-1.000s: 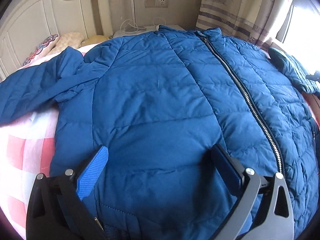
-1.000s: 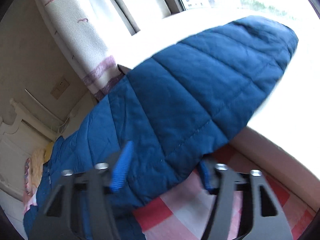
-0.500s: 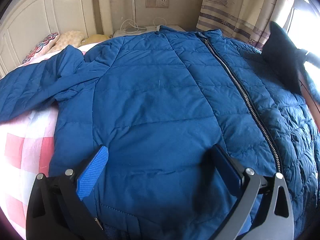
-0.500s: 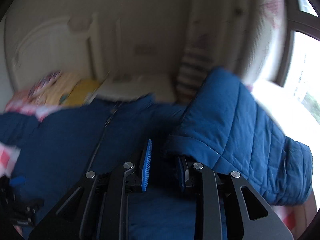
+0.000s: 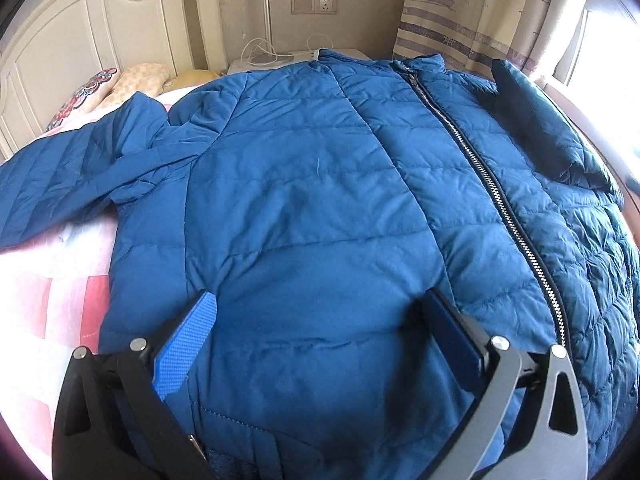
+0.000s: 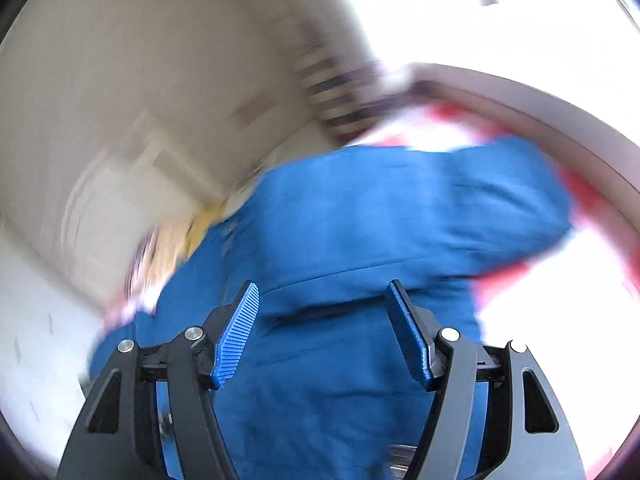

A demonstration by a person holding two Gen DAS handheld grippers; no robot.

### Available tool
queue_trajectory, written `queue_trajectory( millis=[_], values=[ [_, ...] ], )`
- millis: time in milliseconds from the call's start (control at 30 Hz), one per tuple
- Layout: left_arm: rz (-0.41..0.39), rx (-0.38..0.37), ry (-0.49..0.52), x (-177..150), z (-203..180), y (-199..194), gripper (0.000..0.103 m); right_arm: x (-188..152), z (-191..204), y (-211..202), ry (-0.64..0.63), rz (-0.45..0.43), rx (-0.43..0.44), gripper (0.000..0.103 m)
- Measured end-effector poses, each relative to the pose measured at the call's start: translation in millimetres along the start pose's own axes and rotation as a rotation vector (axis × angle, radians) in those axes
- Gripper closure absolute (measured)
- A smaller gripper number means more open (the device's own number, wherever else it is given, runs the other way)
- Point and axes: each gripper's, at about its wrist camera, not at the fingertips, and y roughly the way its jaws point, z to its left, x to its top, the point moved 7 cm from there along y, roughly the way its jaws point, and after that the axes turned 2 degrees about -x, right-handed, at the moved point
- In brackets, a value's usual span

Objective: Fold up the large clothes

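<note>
A quilted blue jacket (image 5: 320, 208) lies zipped on the bed (image 5: 60, 288), one sleeve (image 5: 548, 128) folded across it. No writing is readable. The left hand-held gripper (image 5: 320, 340) hovers spread; the right hand-held gripper (image 6: 324, 328) has just been opening, empty.

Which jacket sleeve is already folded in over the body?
The sleeve at the window side, right of the zipper, lies across the chest. The other sleeve stretches out flat toward the headboard.

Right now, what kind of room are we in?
Most likely a bedroom: a white headboard with pillows against it, a pink checked bedspread under the blue jacket, and a curtain by a window.
</note>
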Motion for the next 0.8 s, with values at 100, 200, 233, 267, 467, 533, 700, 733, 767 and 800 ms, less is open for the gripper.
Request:
queue_trajectory(
  millis=[100, 200, 233, 267, 467, 533, 700, 733, 767, 800],
  values=[
    [0.0, 0.0, 0.0, -0.2, 0.0, 0.0, 0.002, 8.3, -46.1, 2.1, 0.145, 0.026, -0.028, 0.038],
    [-0.001, -0.003, -0.002, 0.0, 0.1, -0.1, 0.002, 8.5, -60.1, 20.0, 0.218, 0.042, -0.054, 0.038],
    [-0.001, -0.005, -0.003, 0.2, 0.0, -0.2, 0.002, 10.3, -65.3, 28.9, 0.254, 0.052, -0.059, 0.038],
    [-0.002, -0.006, -0.004, 0.4, 0.4, -0.3, 0.002, 2.8, -75.6, 29.9, 0.27, 0.055, -0.066, 0.038],
    [-0.006, -0.014, -0.009, 0.4, 0.9, -0.6, 0.002, 20.5, -100.0, 30.6, 0.299, -0.066, -0.16, 0.067],
    [-0.007, -0.016, -0.011, 0.4, 1.1, -0.7, 0.002, 36.2, -83.4, 25.2, 0.203, -0.151, -0.206, 0.076],
    [-0.01, -0.021, -0.014, 0.2, 2.8, -0.6, 0.002, 52.1, 40.6, -2.2, -0.195, -0.323, -0.189, 0.078],
    [-0.009, -0.02, -0.014, 0.4, 2.6, -0.4, 0.002, 46.2, 79.1, -4.1, -0.308, -0.342, -0.16, 0.079],
    [-0.009, -0.021, -0.014, 0.4, 2.8, -0.3, 0.002, 41.8, 106.3, -2.4, -0.39, -0.348, -0.136, 0.079],
    [-0.01, -0.021, -0.014, 0.4, 2.8, -0.4, 0.002, 25.9, 146.3, 0.0, -0.51, -0.345, -0.099, 0.079]
  ],
)
